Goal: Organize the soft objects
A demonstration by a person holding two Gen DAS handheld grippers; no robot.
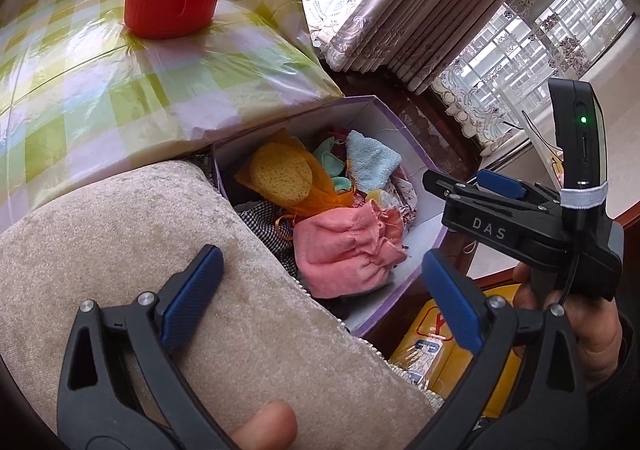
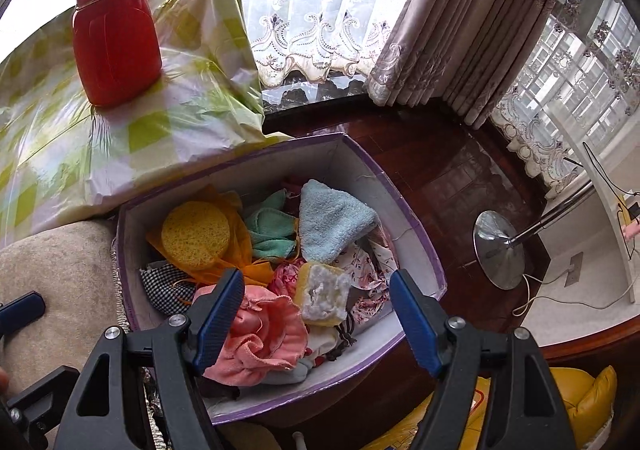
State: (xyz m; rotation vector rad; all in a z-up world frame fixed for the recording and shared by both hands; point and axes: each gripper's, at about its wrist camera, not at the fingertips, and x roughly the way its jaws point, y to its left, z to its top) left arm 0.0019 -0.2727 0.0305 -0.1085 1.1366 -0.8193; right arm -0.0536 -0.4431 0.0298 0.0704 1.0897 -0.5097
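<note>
— So, what's in the box [image 2: 404, 202]?

— One round yellow sponge [image 2: 195, 235] at the far left, one light blue towel [image 2: 334, 220] at the far right, one green cloth [image 2: 272, 228] between them, and one pink cloth [image 2: 262, 334] at the near side. One square sponge [image 2: 324, 296] lies just right of the pink cloth, with a checked cloth [image 2: 164, 286] at the near left. There's floral fabric underneath too, though I can't count those pieces.

— And the grippers?

— Two. The left gripper [image 1: 320, 290] is spread wide over the beige cushion [image 1: 120, 234], holding nothing. The right gripper [image 2: 316, 314] is parted above the pink cloth; its pads don't press on it.

— Anything else?

— One red bottle [image 2: 116, 34] stands on the checked tablecloth [image 2: 192, 62], far left, and one lamp base [image 2: 498, 254] sits on the floor to the right.
</note>
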